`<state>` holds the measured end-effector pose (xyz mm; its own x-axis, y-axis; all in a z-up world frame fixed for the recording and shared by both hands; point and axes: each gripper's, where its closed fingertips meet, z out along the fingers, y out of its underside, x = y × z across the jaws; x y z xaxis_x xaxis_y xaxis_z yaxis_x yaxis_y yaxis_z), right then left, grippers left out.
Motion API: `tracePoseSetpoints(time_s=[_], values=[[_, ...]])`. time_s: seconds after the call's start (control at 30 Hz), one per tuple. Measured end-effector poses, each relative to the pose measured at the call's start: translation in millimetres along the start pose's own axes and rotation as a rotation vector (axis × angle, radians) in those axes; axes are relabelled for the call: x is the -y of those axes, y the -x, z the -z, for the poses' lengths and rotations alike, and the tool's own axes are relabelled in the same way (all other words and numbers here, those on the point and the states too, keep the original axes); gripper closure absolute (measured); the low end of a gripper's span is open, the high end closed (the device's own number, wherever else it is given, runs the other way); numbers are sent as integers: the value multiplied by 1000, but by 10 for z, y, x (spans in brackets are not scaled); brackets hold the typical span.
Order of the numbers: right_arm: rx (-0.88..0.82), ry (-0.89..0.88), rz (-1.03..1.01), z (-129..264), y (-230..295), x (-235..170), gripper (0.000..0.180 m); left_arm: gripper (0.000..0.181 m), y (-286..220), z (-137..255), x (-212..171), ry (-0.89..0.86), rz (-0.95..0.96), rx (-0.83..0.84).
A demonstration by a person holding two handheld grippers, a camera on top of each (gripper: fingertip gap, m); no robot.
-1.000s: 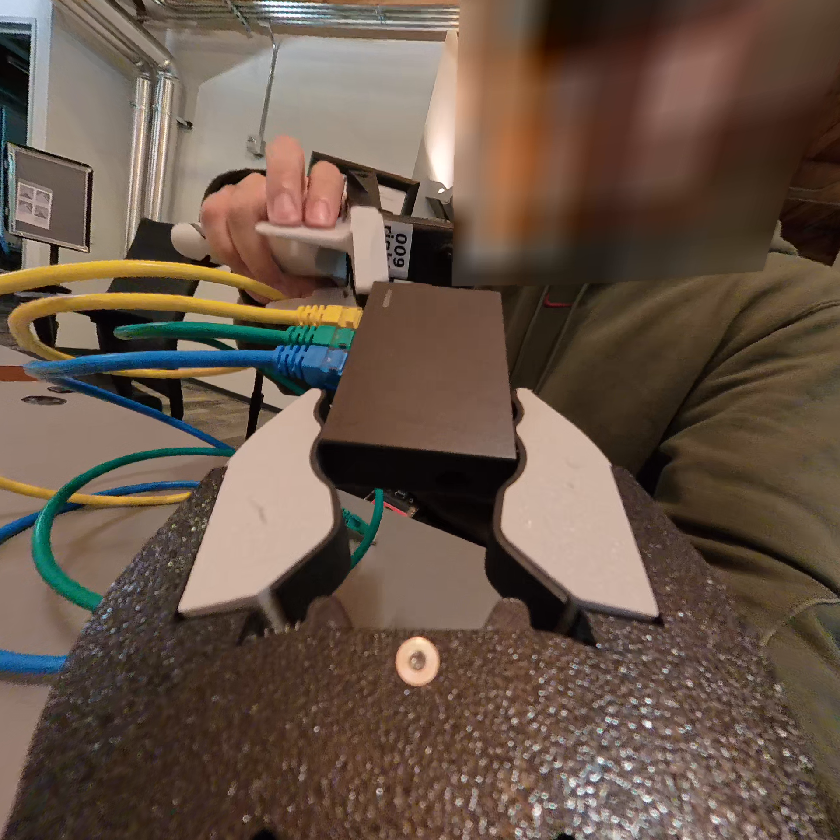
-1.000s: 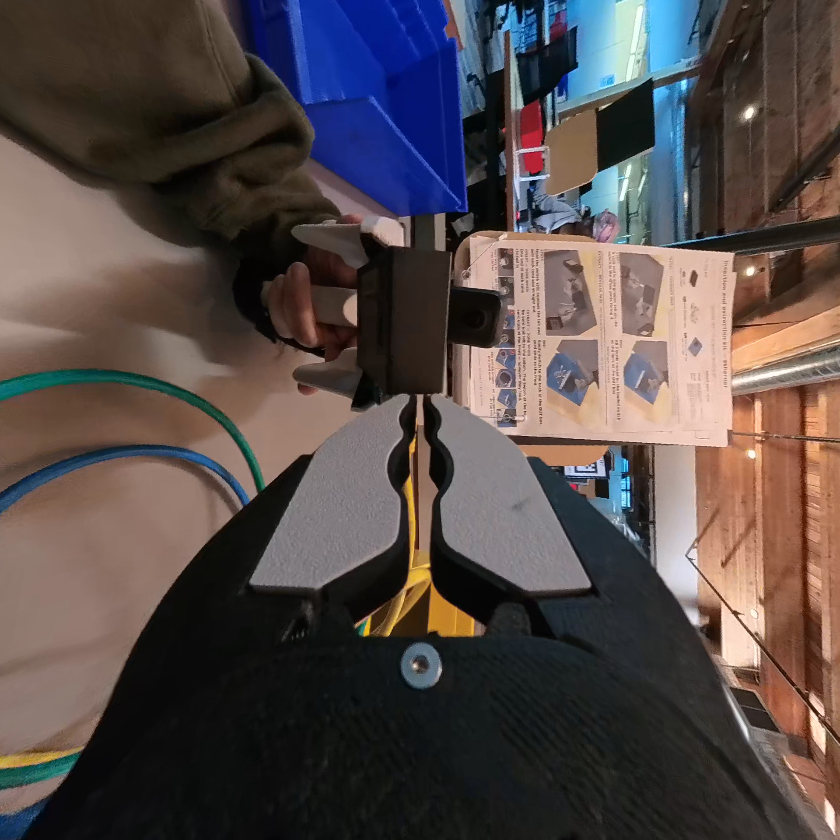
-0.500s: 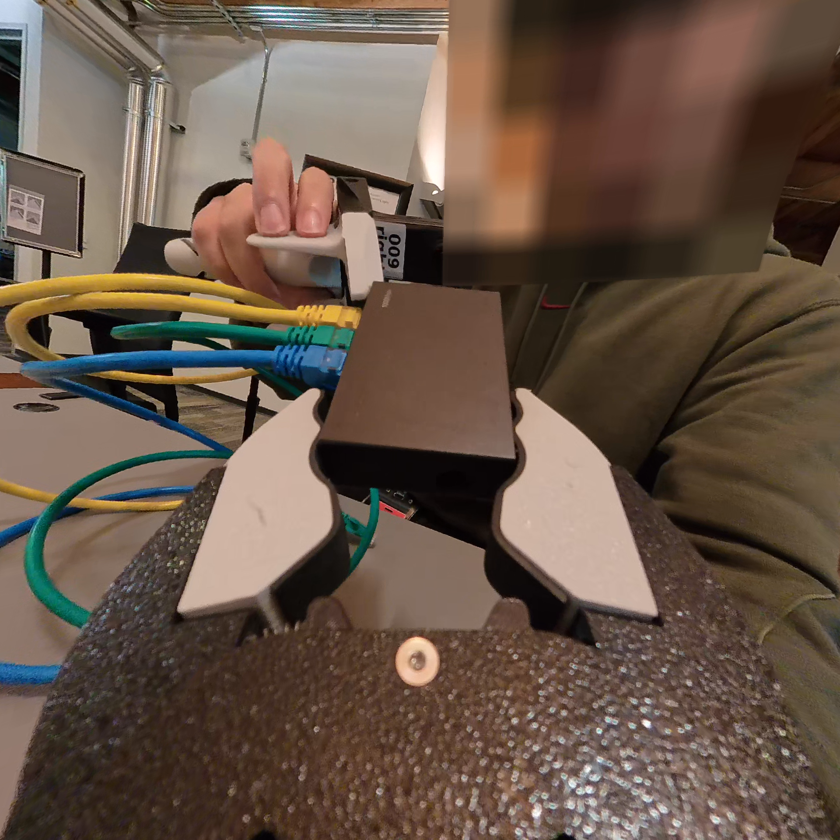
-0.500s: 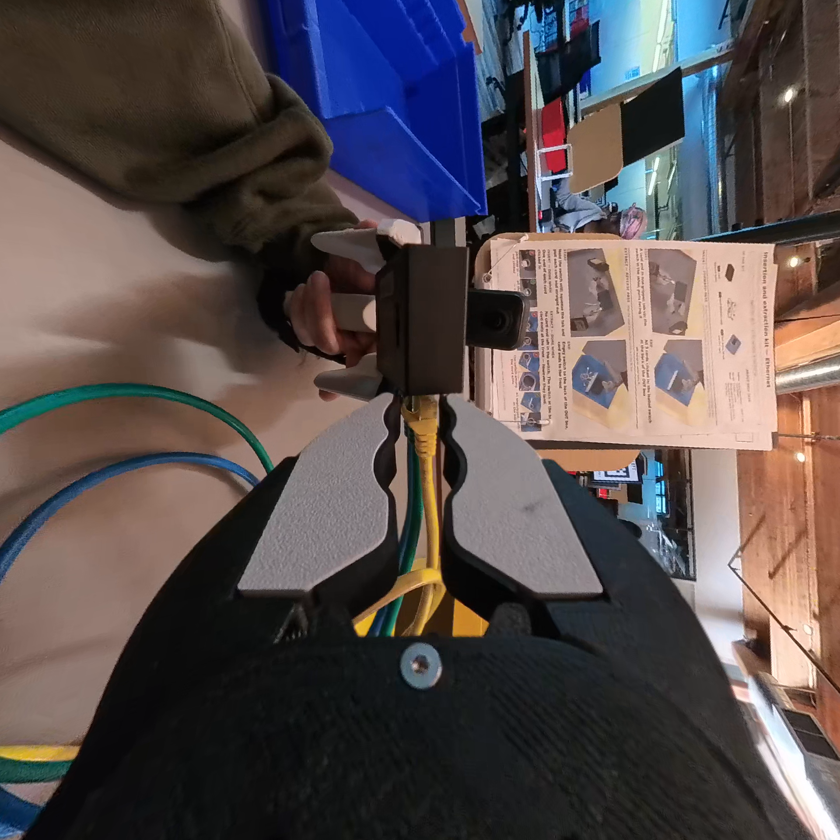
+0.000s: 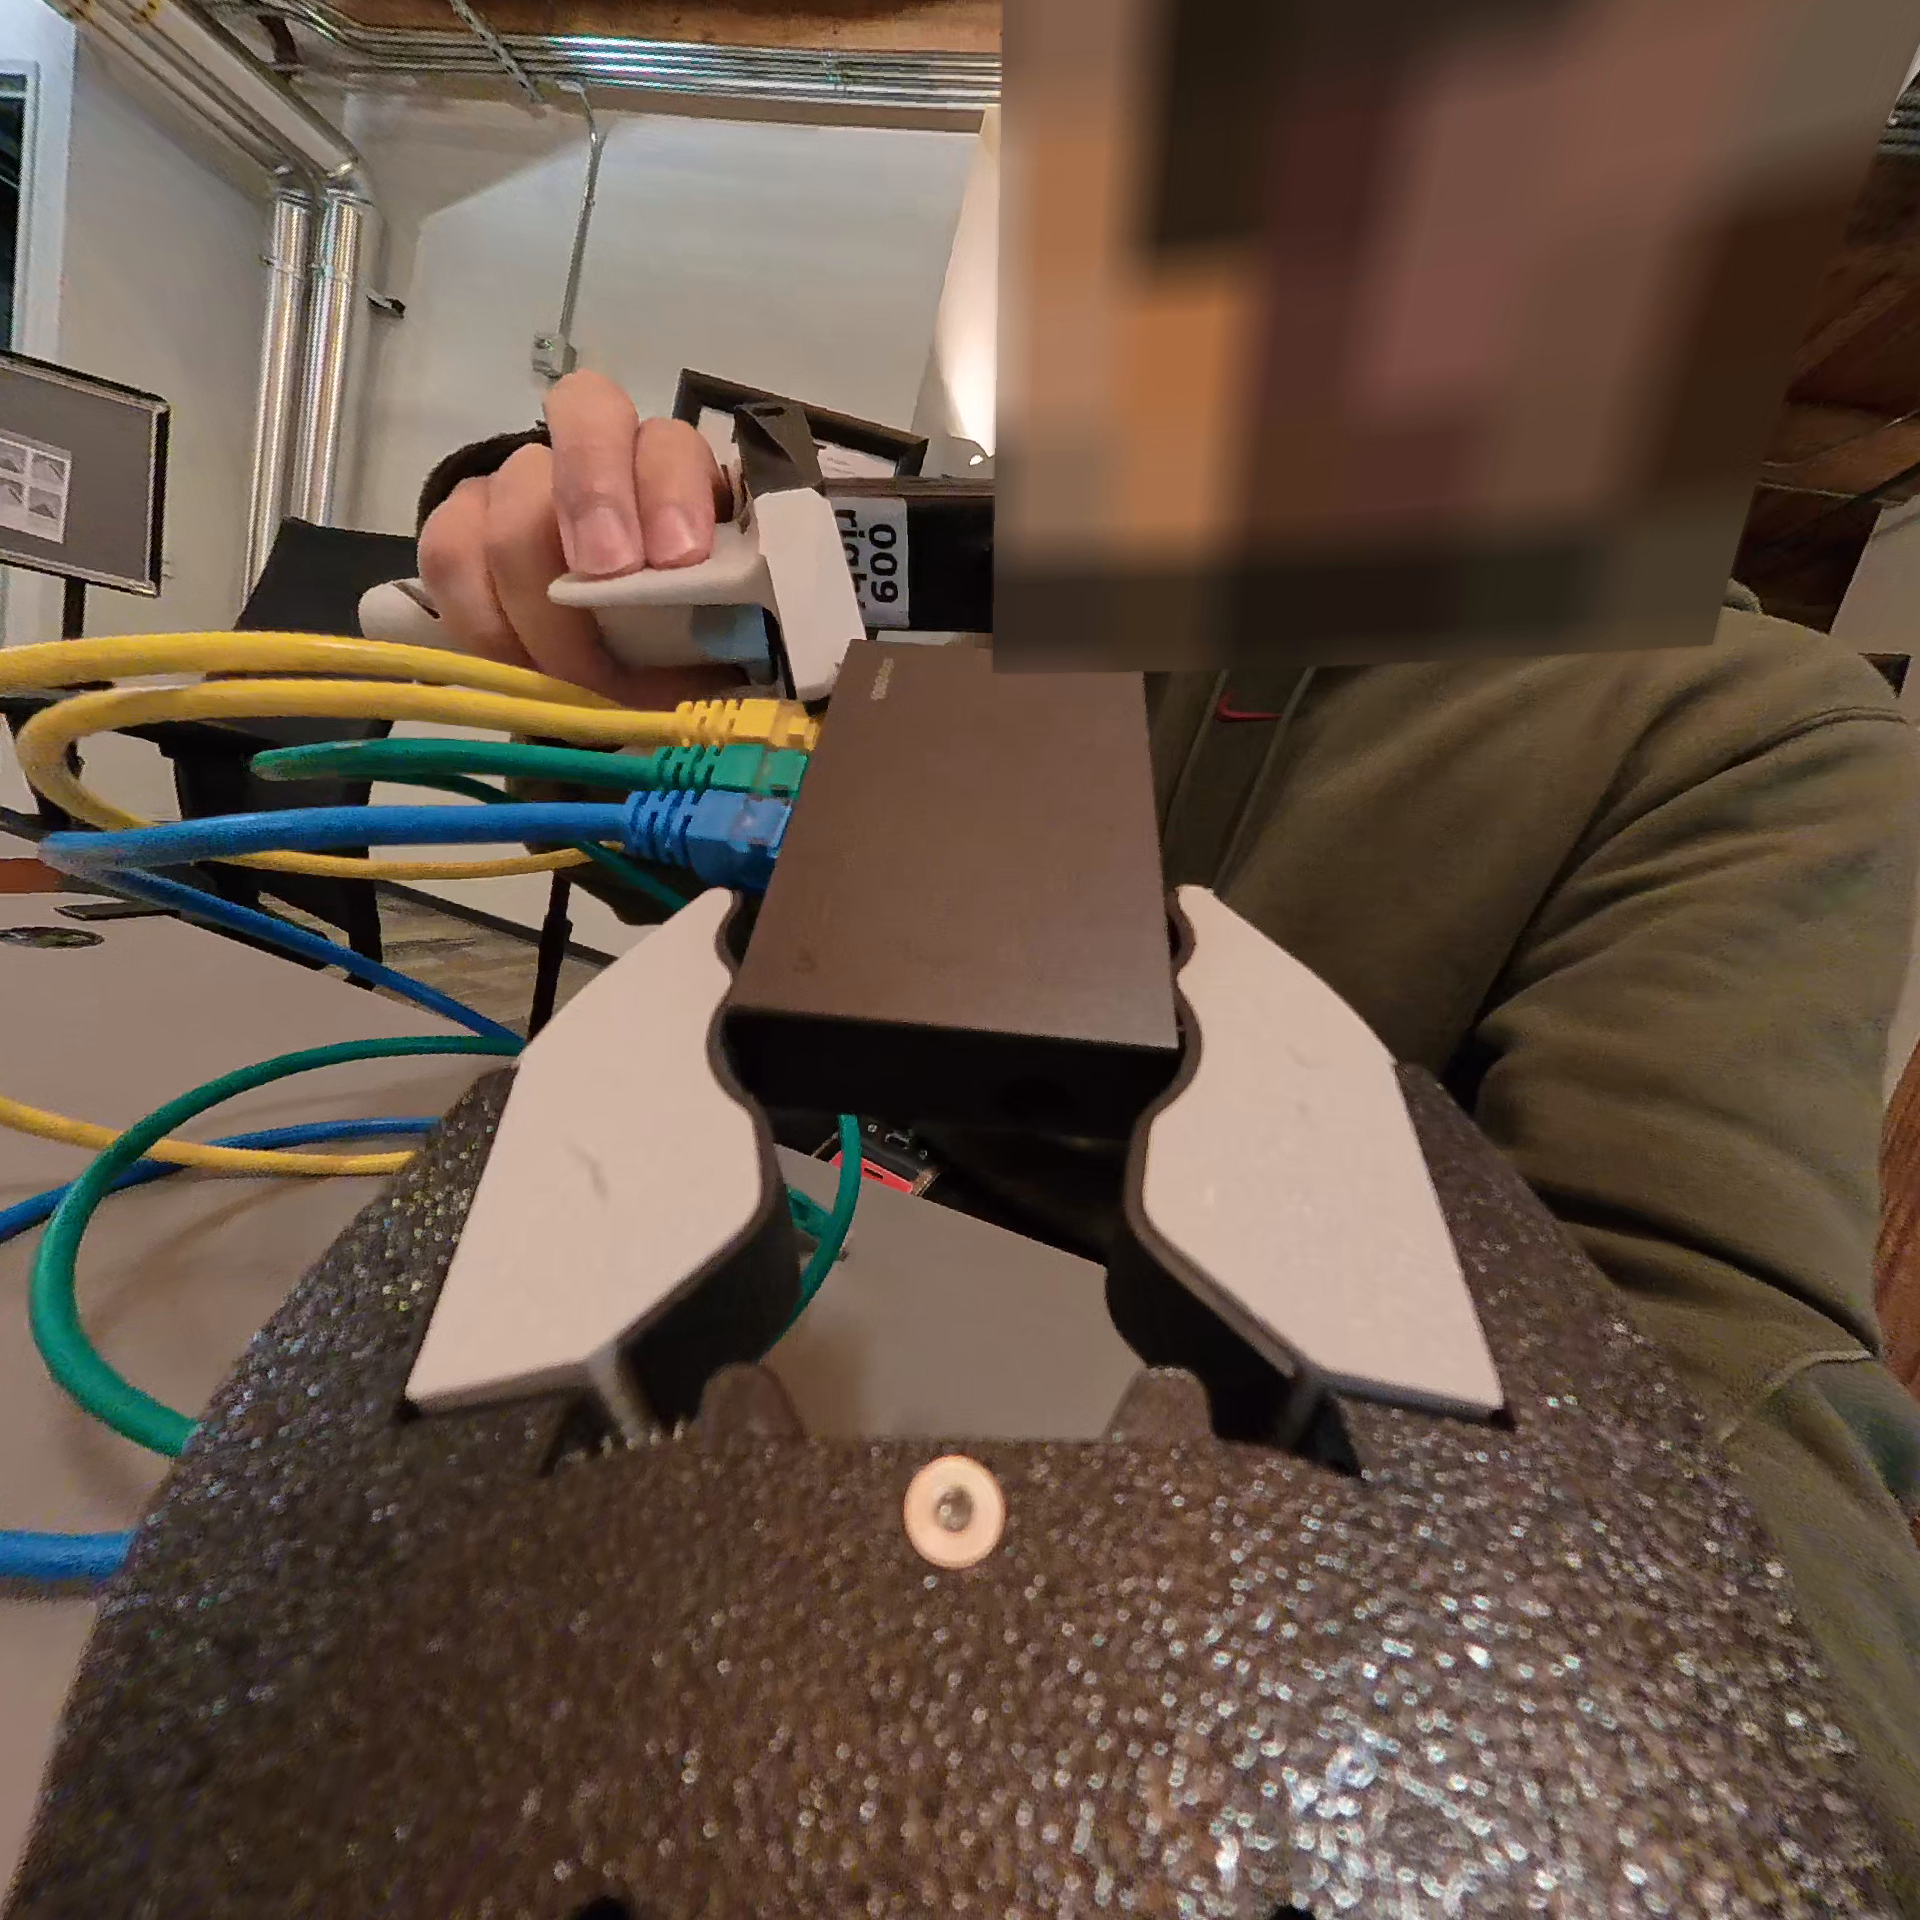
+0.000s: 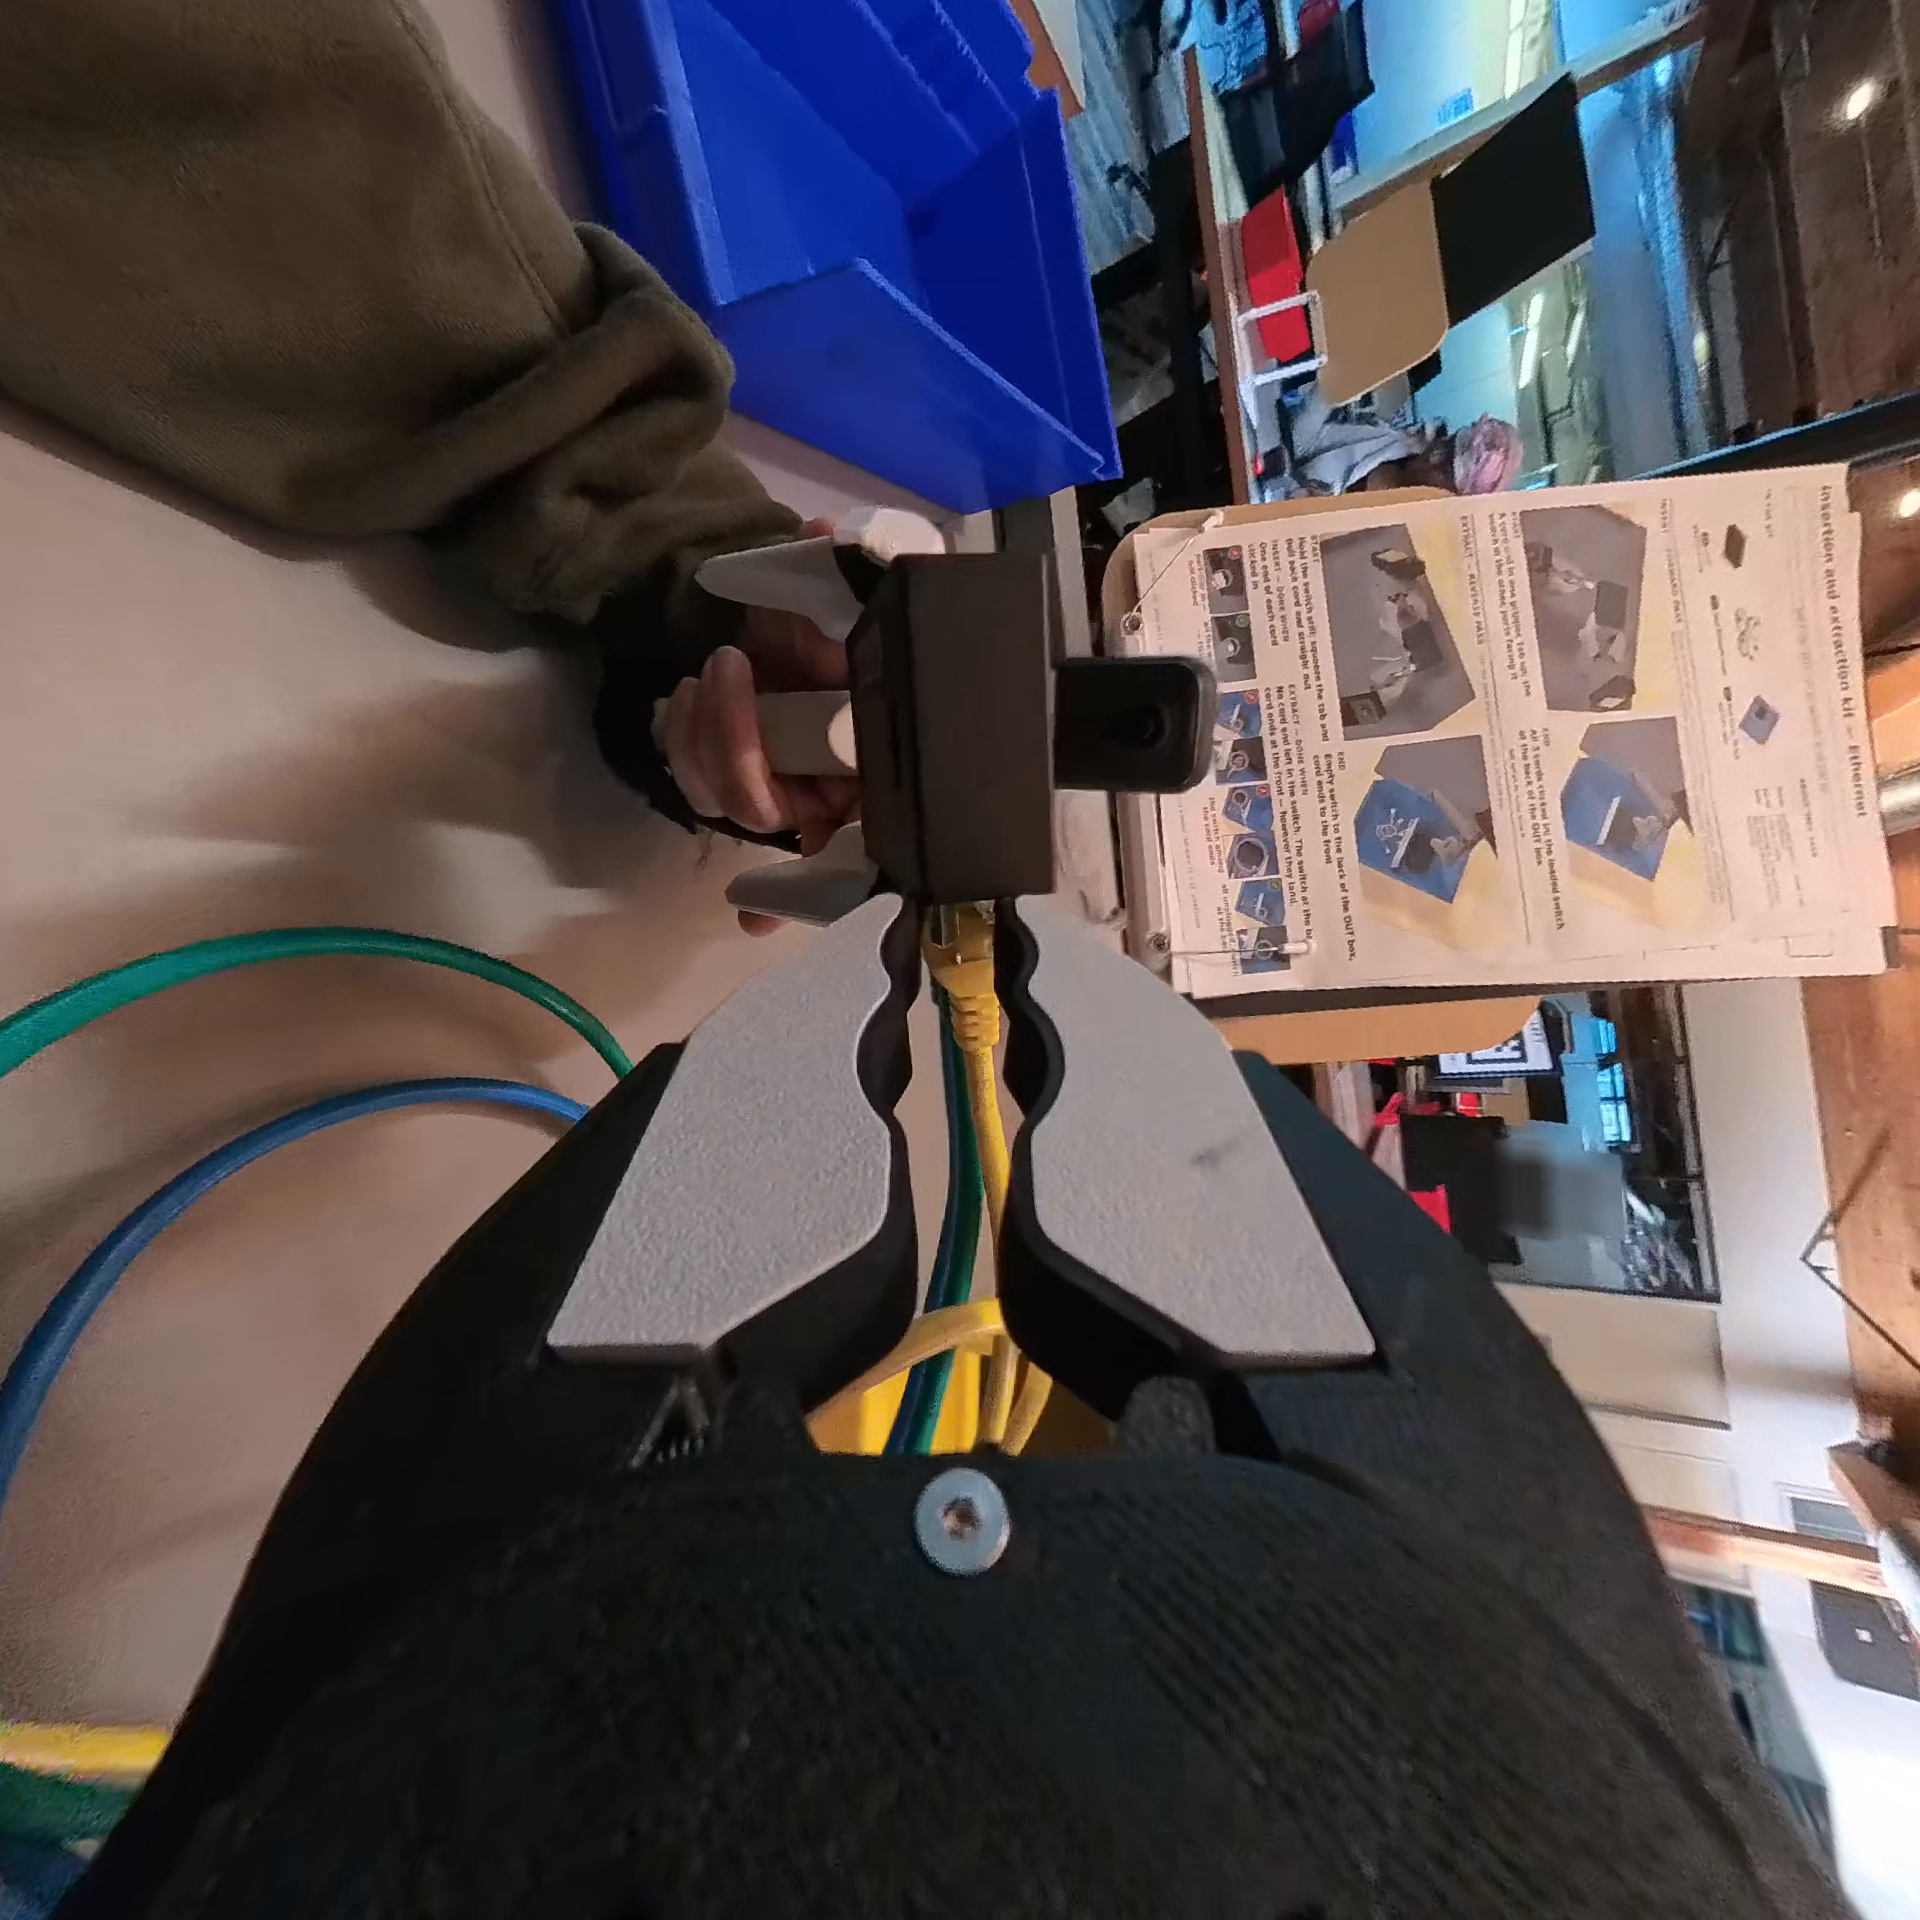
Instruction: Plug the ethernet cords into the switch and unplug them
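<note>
I'm holding the switch (image 5: 961,883) — a flat dark box — raised off the table (image 5: 208,997), with my left gripper (image 5: 956,977) clamping it, one finger pressing each long side. I'm counting three ethernet cords plugged into its side in a row: one yellow cord (image 5: 743,722) farthest from the camera, one green cord (image 5: 727,767) in the middle, one blue cord (image 5: 717,831) nearest. All three are trailing off to the left and looping down onto the table.

In the right wrist view, my right gripper (image 6: 956,935) is sitting with its two fingers slightly apart, straddling the yellow plug (image 6: 961,961) just where it enters the switch (image 6: 956,727); I'm seeing a narrow gap on either side, so I'm not gripping the plug. The green and blue cords are running beneath the yellow one between the fingers.

Farther out, the person's hand (image 5: 561,551) is wrapping the right gripper's handle, an olive sleeve (image 6: 343,281) is lying across the table, two stacked blue bins (image 6: 862,239) are sitting behind it, and one printed instruction sheet (image 6: 1507,727) is hanging beyond the switch.
</note>
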<state>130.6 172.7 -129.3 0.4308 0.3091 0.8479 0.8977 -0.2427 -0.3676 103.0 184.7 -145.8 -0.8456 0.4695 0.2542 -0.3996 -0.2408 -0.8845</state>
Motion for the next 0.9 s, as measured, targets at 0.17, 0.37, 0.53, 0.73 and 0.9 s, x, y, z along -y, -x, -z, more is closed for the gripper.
tracePoseSetpoints(time_s=[0.17,0.37,0.53,0.73,0.9], values=[[7,67,43,6,24,-13,166,107,0,1,-25,15,-11,7],[-16,136,67,3,22,-66,167,107,28,17,-26,10,-4,21],[5,196,73,2,17,-93,167,108,36,26,-27,12,-17,36],[31,263,185,25,26,-117,168,108,53,15,-53,24,-15,44],[56,308,334,68,19,-187,169,108,-1,11,-87,50,-2,25]])
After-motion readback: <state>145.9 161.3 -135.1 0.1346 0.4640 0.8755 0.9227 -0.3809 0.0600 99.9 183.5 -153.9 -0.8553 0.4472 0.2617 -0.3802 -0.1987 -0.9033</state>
